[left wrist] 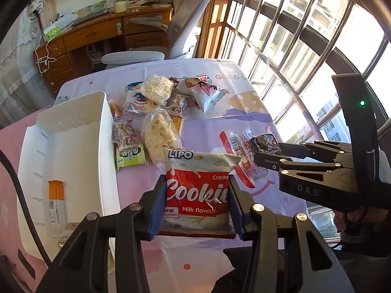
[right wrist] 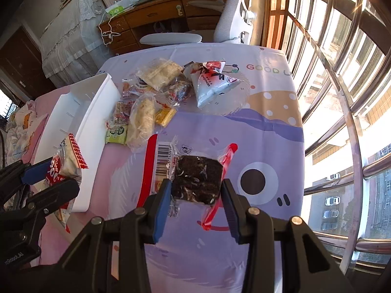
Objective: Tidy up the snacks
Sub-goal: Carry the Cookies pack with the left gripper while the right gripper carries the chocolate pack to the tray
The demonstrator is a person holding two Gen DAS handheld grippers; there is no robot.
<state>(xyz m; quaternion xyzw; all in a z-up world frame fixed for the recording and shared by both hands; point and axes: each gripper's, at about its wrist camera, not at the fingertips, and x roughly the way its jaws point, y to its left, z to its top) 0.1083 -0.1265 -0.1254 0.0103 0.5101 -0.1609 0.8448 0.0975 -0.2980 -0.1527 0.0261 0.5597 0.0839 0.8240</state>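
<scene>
Left wrist view: left gripper [left wrist: 196, 202] pinching cookie packet [left wrist: 198, 193] right of white bin [left wrist: 70, 151]; right gripper [right wrist: 195, 195] pinching brownie packet [right wrist: 195, 183] above bench [right wrist: 264, 141].

The cookie packet [left wrist: 198, 190] is cream-white with a red band bearing white lettering. The brownie pack [right wrist: 195, 183] shows a dark brown, nearly black cake in clear film with red edges and a black-and-white barcode. At nine o'clock from the snacks, the bin [left wrist: 73, 131] is plain white. The tablecloth [right wrist: 264, 131] is lilac and pale pink, with a tan patch dotted white at two o'clock and a cartoon eye, white around black. The gripper pads [right wrist: 161, 210] are blue on black fingers.
</scene>
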